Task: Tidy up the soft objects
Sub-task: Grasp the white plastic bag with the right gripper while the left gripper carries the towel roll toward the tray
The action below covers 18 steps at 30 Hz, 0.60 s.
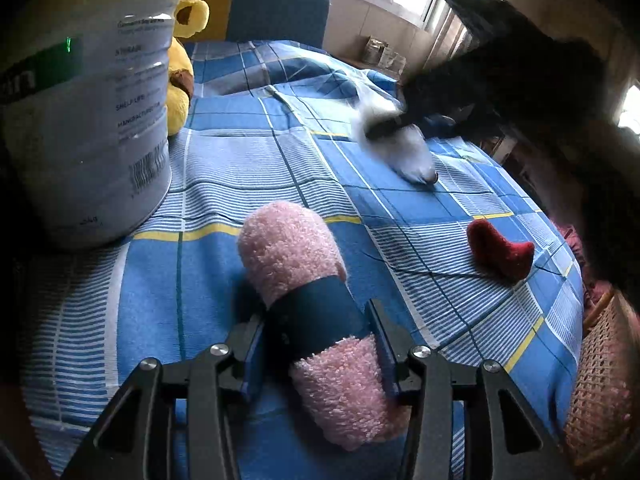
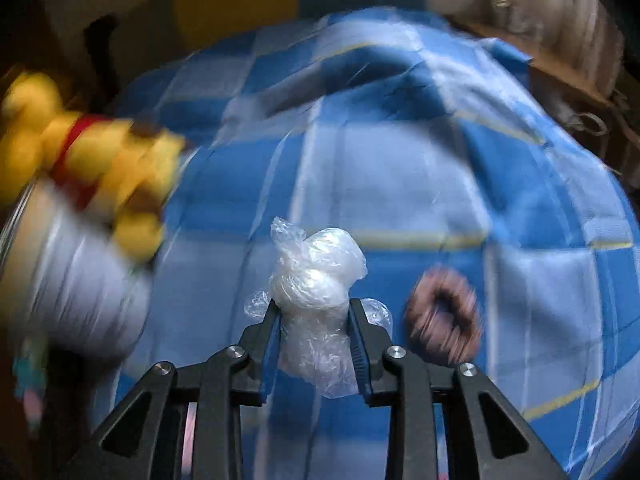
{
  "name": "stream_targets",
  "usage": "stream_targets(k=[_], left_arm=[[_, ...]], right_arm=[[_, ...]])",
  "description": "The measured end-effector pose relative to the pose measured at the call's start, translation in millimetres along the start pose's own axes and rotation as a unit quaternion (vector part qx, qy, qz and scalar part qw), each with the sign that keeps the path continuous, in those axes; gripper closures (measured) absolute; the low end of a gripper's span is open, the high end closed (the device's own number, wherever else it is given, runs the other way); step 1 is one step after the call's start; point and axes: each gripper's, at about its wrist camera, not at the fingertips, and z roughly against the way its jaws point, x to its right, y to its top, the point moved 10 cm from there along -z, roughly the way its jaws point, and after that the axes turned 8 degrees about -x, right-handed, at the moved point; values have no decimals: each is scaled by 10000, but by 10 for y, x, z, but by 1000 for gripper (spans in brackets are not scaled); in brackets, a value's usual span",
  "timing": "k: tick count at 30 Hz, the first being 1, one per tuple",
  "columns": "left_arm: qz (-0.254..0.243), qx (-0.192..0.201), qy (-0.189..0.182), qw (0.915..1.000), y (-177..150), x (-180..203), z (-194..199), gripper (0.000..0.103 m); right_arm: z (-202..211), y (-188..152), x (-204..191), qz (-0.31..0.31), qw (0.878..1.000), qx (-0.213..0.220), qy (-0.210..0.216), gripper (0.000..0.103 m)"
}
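My left gripper [image 1: 318, 320] is shut on a pink fuzzy roll [image 1: 288, 248] with a dark band, held just over the blue checked bedsheet [image 1: 240, 168]. My right gripper [image 2: 314, 312] is shut on a crumpled clear plastic bag [image 2: 316, 276]; it also shows blurred in the left wrist view [image 1: 400, 140]. A white bucket [image 1: 84, 108] stands at the left, also in the right wrist view [image 2: 80, 280]. A yellow plush bear [image 2: 100, 160] lies over its rim; it shows behind the bucket in the left wrist view [image 1: 184, 60].
A dark red plush piece [image 1: 500, 252] lies on the sheet at the right. A brown scrunchie ring [image 2: 444, 316] lies right of the bag. A woven chair [image 1: 600, 380] stands at the bed's right edge. A blue headboard [image 1: 276, 8] is at the far end.
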Motion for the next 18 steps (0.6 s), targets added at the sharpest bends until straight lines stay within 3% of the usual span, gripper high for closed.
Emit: stream_targets(k=[6,14,18], left_arm=[[-10,-73,59,10000,3,8,5,55],[-69,-283,179,9994,-15,23,98,63],[-100,-141,244,9996,-34,30,332,63]], right_arm=[[-292,-731,-99,203,9977,-615,-215,72],[-331,-782,8,-16,9991,-418,-101,72],[-298,-783,-26,64,9992,-340,-201,72]])
